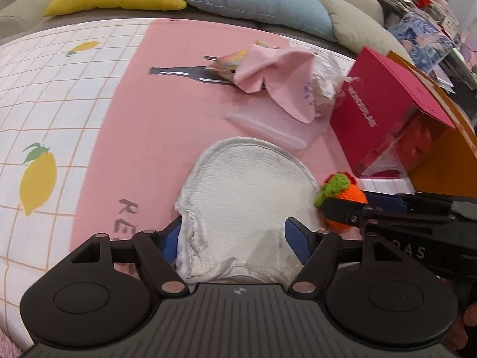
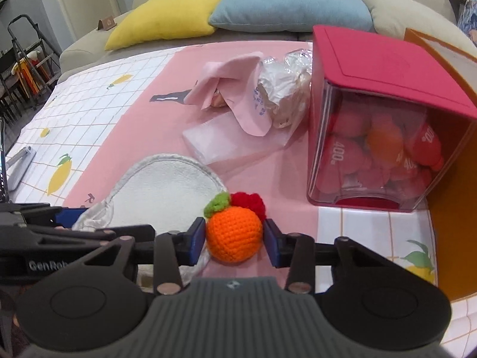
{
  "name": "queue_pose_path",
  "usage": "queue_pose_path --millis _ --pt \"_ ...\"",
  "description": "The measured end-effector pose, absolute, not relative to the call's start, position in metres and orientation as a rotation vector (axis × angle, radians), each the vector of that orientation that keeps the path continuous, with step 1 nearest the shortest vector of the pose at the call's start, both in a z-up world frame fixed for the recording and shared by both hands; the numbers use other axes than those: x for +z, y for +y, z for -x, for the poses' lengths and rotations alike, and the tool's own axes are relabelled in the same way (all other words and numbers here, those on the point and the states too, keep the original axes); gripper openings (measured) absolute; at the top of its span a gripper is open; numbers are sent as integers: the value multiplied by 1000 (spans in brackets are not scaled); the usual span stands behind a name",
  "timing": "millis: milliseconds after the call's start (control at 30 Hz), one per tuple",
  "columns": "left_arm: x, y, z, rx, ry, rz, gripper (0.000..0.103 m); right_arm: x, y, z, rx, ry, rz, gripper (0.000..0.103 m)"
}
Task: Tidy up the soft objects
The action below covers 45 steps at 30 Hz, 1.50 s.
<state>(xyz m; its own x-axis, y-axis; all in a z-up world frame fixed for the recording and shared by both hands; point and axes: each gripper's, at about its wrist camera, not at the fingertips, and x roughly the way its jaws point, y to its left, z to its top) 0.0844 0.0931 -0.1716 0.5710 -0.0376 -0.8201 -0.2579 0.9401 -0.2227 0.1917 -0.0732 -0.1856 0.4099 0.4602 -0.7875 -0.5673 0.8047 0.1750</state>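
Crocheted orange ball point(image 2: 234, 232) sits between my right gripper point(image 2: 234, 240) pads, touching both — left gripper point(image 1: 235, 240) gapes around the fluffy white round pad point(image 1: 250, 197) beside it.

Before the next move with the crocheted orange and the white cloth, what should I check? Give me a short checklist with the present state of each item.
1. Crocheted orange sits between the fingers of the right hand-held gripper: ok.
2. Pads press firmly on the orange: cannot tell.
3. White cloth lies between the fingers of the left hand-held gripper: ok.
4. Left pads grip the cloth: not ok, they stand open.
5. The two grippers are apart: not ok, very close.
6. Red-lidded box open for dropping things in: cannot tell.
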Motion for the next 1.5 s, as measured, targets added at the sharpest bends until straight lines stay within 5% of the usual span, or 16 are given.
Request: queue_pose_path --millis 400,500,1500 --pt "-171 55 -84 69 976 91 43 -187 -74 -189 656 944 136 41" --pt "-169 58 -83 97 975 82 15 -186 -75 -188 659 941 143 41" --pt "-9 45 -55 -28 555 268 8 -75 -171 -168 582 773 9 41"
